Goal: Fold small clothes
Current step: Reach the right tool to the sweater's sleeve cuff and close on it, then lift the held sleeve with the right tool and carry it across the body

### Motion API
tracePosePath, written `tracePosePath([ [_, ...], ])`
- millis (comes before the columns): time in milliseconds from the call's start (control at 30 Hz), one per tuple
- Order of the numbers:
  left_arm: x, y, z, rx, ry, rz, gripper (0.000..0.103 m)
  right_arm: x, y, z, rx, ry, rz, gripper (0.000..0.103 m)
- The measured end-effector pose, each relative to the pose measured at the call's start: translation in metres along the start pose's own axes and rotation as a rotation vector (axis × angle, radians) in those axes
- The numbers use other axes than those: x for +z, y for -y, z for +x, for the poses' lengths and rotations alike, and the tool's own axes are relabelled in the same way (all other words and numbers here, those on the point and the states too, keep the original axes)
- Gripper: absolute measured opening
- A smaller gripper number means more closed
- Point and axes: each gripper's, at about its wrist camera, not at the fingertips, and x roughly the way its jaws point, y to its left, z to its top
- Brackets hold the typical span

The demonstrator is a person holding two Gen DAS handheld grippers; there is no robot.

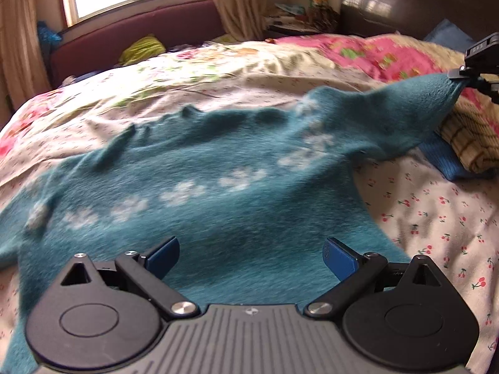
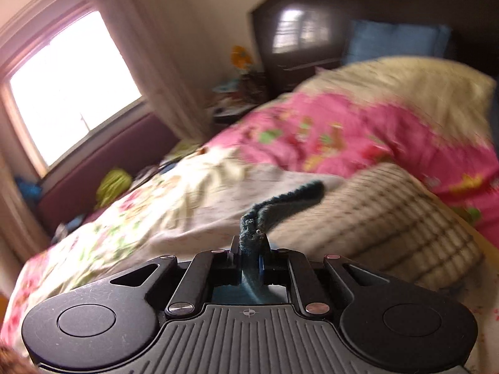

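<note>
one teal sweater [image 1: 218, 171] corner between right jaws, left apart

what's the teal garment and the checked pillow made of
Teal garment: looks like brushed fleece or fuzzy knit, matte, with a napped pile and soft white flower marks. Checked pillow: seemingly woven or quilted cotton, matte, with a raised grid; blur leaves it open.

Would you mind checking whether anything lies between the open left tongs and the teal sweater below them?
Nothing visible does. The left tongs hang open directly over the sweater, with only its fabric showing between the fingers. The right tongs are shut on a corner, lifted off the bedsheet.
</note>
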Motion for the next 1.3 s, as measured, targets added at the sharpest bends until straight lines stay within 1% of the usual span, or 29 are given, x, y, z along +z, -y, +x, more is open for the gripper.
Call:
tracePosePath([
  [100,-0.005,-0.018,-0.007,0.006,0.011,-0.04,0.103,-0.008,-0.052,0.003,0.078,-0.013,-0.097,0.01],
  [233,-0.013,-0.042,-0.021,0.029,0.036,-0.076,0.103,-0.032,-0.136,0.014,0.206,-0.049,-0.25,0.01],
  [367,-0.025,-0.066,-0.032,0.068,0.06,-0.12,0.103,-0.077,-0.22,0.029,0.337,-0.118,-0.419,0.009],
  [467,-0.032,-0.081,-0.032,0.1,0.07,-0.148,0.103,-0.123,-0.268,0.042,0.407,-0.19,-0.554,0.009],
  [533,-0.035,-0.088,-0.03,0.117,0.071,-0.162,0.103,-0.155,-0.288,0.052,0.435,-0.25,-0.64,0.009],
  [633,-0.038,-0.099,-0.024,0.105,0.056,-0.198,0.103,-0.196,-0.303,0.065,0.442,-0.336,-0.733,0.009],
  [700,-0.042,-0.105,-0.021,0.105,0.046,-0.212,0.103,-0.21,-0.305,0.071,0.439,-0.368,-0.766,0.008],
  [767,-0.046,-0.109,-0.021,0.108,0.046,-0.225,0.103,-0.218,-0.309,0.072,0.434,-0.379,-0.774,0.009],
  [867,-0.047,-0.115,-0.018,0.091,0.043,-0.25,0.103,-0.212,-0.316,0.069,0.432,-0.363,-0.76,0.009],
  [967,-0.048,-0.117,-0.019,0.086,0.048,-0.264,0.103,-0.201,-0.326,0.065,0.473,-0.339,-0.736,0.009],
  [1133,-0.047,-0.12,-0.021,0.087,0.059,-0.285,0.103,-0.215,-0.355,0.064,0.52,-0.327,-0.797,0.009],
  [1200,-0.048,-0.12,-0.02,0.094,0.053,-0.286,0.103,-0.22,-0.364,0.068,0.537,-0.339,-0.806,0.009],
  [1267,-0.048,-0.121,-0.02,0.112,0.055,-0.292,0.103,-0.224,-0.365,0.074,0.545,-0.384,-0.805,0.01],
  [1300,-0.049,-0.122,-0.019,0.117,0.055,-0.3,0.103,-0.225,-0.363,0.077,0.558,-0.406,-0.794,0.013],
])
